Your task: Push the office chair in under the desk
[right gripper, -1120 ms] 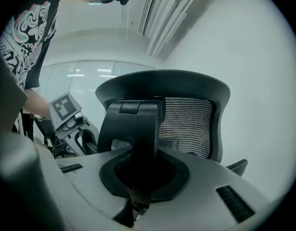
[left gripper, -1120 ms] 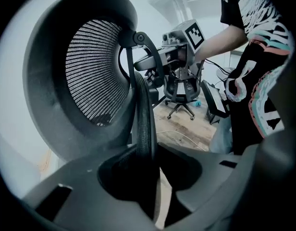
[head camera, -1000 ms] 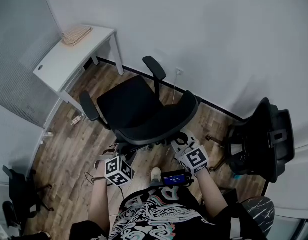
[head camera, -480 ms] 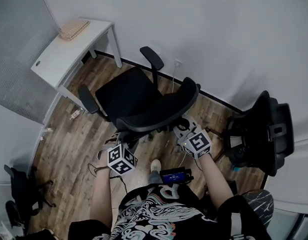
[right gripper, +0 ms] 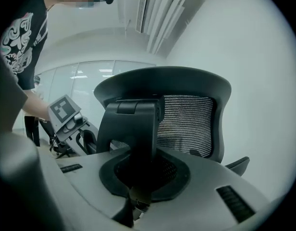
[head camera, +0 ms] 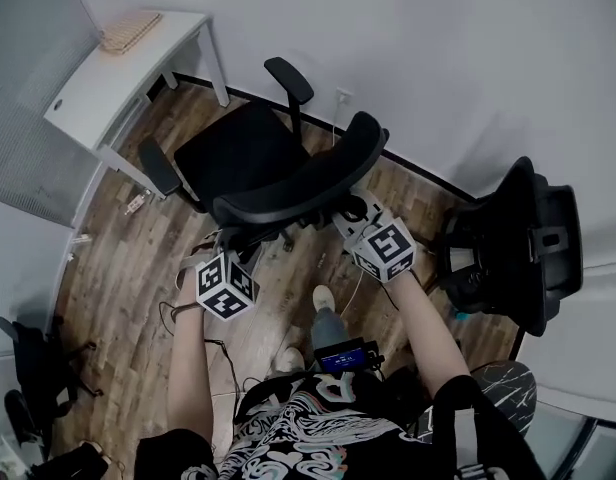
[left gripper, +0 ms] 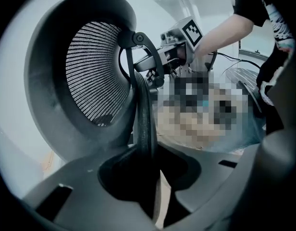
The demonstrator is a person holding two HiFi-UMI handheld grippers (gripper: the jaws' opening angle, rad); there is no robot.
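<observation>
Two grippers [head camera: 231, 255] [head camera: 350, 219] on one office chair [head camera: 250, 154]

A wood-plank floor [head camera: 118, 268] is running beneath a black chair [head camera: 548, 238] that is standing close against the white wall [head camera: 468, 58]. A grey frosted partition [head camera: 23, 98] is standing well apart from that chair, across the floor.

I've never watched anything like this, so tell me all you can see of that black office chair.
The office chair is black, with a seat, a mesh backrest in a plastic frame and two armrests. It stands upright on the wood floor, facing the white desk but not yet under it. The left hand-held gripper clamps the backrest's rim, the right hand-held gripper its rear bracket.
</observation>
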